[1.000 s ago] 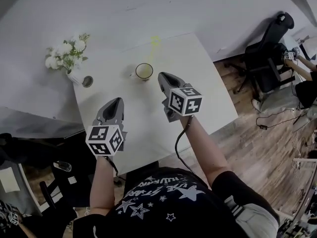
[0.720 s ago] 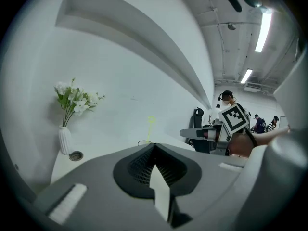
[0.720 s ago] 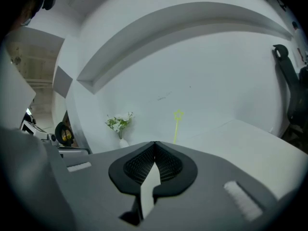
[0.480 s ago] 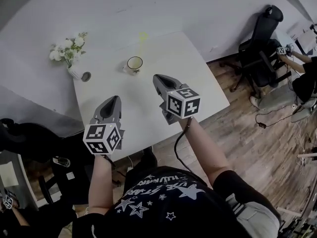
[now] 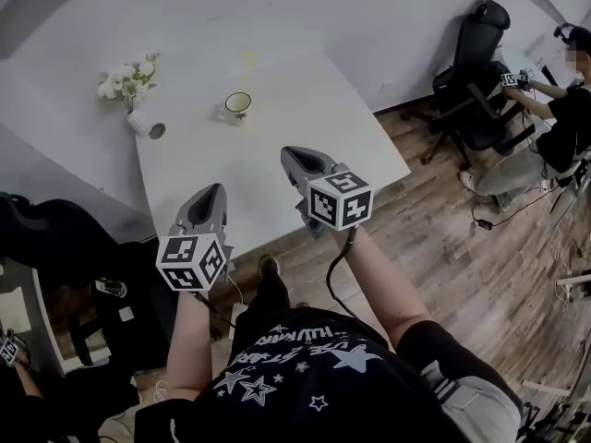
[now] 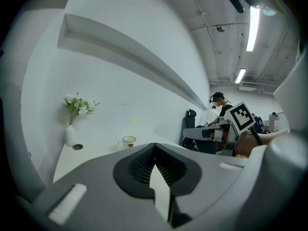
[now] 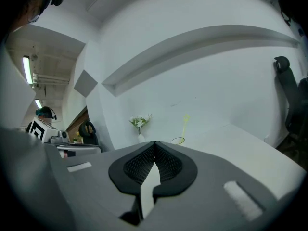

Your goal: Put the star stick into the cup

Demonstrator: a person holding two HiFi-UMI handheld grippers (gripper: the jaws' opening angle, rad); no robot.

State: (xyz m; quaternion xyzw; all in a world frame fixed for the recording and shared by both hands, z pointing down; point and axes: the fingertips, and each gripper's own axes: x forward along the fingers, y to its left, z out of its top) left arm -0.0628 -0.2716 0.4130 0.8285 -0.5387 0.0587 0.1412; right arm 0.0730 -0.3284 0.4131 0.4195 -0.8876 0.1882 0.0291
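Observation:
A white cup (image 5: 237, 105) stands near the far edge of the white table (image 5: 305, 109). The pale yellow star stick (image 5: 247, 63) stands in it and leans toward the wall. Both also show in the left gripper view, cup (image 6: 128, 141) and stick (image 6: 135, 124), and in the right gripper view, cup (image 7: 178, 141) and stick (image 7: 185, 121). My left gripper (image 5: 211, 197) hangs over the table's near edge, shut and empty. My right gripper (image 5: 294, 158) is shut and empty too, well short of the cup. In their own views the left gripper (image 6: 154, 146) and right gripper (image 7: 155, 143) show closed jaws with nothing between them.
A vase of white flowers (image 5: 129, 86) and a small dark round cap (image 5: 157, 130) sit at the table's far left corner. A black office chair (image 5: 471, 72) and a seated person (image 5: 563, 109) are on the right, on the wooden floor (image 5: 443, 238). Dark gear (image 5: 55, 238) lies left.
The person has stepped back from the table: both grippers now sit at its near edge and the cup with the stick lies farther away.

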